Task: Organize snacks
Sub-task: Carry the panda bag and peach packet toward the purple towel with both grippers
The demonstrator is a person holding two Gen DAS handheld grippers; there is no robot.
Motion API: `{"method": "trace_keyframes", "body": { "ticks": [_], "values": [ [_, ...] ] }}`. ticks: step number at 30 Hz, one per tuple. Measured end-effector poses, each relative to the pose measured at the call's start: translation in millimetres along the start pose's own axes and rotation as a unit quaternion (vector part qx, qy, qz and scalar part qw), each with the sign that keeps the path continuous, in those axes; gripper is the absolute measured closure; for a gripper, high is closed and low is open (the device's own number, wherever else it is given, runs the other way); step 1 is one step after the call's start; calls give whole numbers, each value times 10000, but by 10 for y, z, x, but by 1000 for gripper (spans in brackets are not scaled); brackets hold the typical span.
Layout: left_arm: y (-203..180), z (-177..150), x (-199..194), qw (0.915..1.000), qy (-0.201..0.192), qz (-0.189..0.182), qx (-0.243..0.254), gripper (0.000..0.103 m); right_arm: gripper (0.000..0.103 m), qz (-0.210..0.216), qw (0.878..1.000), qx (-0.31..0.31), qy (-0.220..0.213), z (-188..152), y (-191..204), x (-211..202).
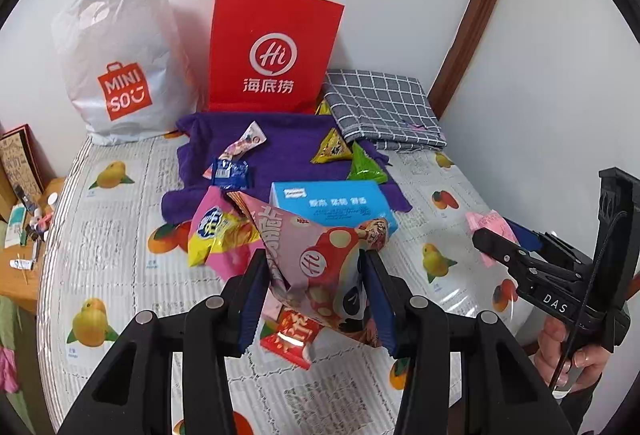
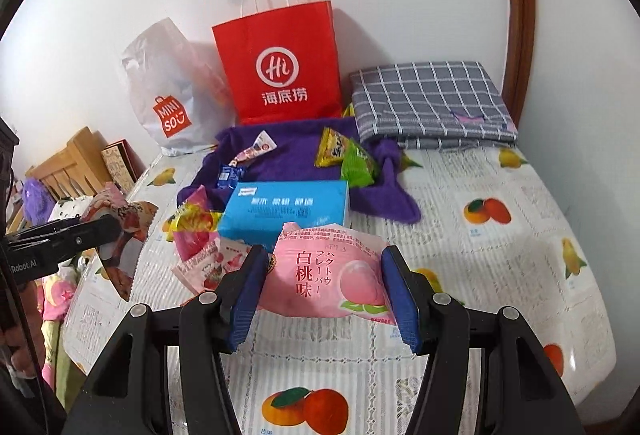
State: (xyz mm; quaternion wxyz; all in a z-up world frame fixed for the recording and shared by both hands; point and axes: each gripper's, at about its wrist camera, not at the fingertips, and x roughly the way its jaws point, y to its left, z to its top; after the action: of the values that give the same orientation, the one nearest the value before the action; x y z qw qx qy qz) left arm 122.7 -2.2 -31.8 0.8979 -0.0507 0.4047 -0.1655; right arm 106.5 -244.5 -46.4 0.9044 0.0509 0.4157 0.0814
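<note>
My left gripper [image 1: 316,271] is shut on a pink mushroom-print snack bag [image 1: 320,259] and holds it above the table; it also shows at the left of the right wrist view [image 2: 120,231]. My right gripper [image 2: 326,271] is shut on a pink peach-flavour packet [image 2: 328,275], seen from the side in the left wrist view [image 1: 486,231]. Loose snacks lie around a blue box [image 2: 286,209]: a pink-yellow bag [image 1: 216,231], a red packet [image 1: 290,339], a blue packet [image 1: 230,173], yellow [image 2: 332,149] and green [image 2: 358,165] triangular packets, a strawberry packet [image 2: 208,265].
A red paper bag [image 1: 274,47] and a white Miniso bag [image 1: 120,75] stand against the back wall. A purple towel [image 1: 288,143] and a folded grey checked cloth [image 2: 432,103] lie on the fruit-print tablecloth [image 2: 500,275]. A cluttered wooden shelf [image 1: 24,235] is at the left.
</note>
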Motion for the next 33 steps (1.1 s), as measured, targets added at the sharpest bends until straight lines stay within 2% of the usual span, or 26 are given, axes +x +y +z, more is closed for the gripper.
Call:
{"method": "trace_keyframes", "body": {
  "ticks": [14,20,33],
  "values": [
    [-197,337,98,9999,-84,-21,142,58,45,118,9991,-177,-359,468,-9,-61],
    [-209,430,142,9996,-120,27,264,58,45,170,9988,-227,-388,597,20,-1],
    [-100,617,234,9995,-213,65,215,58,45,171,9986,-282,-408,865,68,158]
  ]
}}
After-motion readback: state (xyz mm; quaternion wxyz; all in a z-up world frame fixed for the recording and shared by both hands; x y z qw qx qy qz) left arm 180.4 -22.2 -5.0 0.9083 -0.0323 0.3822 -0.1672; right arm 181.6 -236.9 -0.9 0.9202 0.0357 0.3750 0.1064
